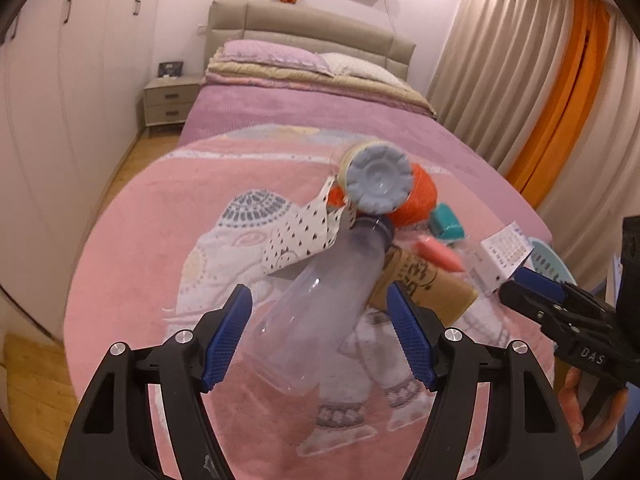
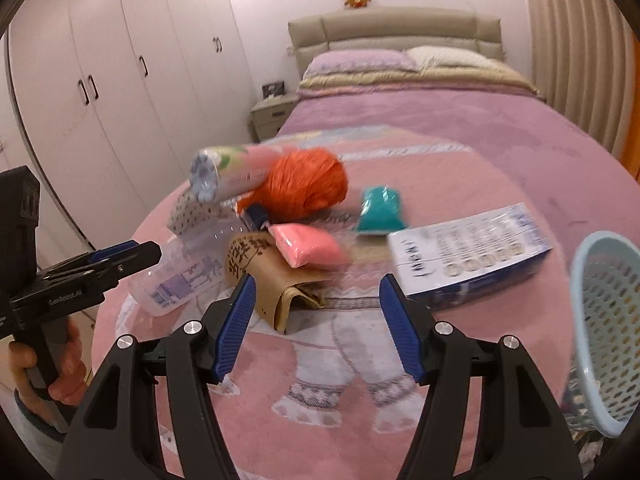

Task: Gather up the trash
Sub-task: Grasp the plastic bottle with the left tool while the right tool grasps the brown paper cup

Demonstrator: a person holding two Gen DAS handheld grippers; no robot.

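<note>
1. The left gripper [image 1: 320, 340] hovers over the bed [image 1: 280, 120] with its jaws spread, the clear plastic bottle [image 1: 320, 304] lying between the blue pads untouched.
2. The right gripper [image 2: 316, 328] is also open, above the folded brown paper bag [image 2: 272, 280], gripping nothing.
3. The trash sits heaped on the pink elephant blanket [image 2: 320, 420]: an orange yarn ball [image 2: 308, 184], a pink packet [image 2: 308, 246], a teal packet [image 2: 382, 210] and a white-and-blue box [image 2: 472, 256].
4. A pale blue perforated basket [image 2: 608, 320] stands at the bed's right edge, just beside the box.
</note>
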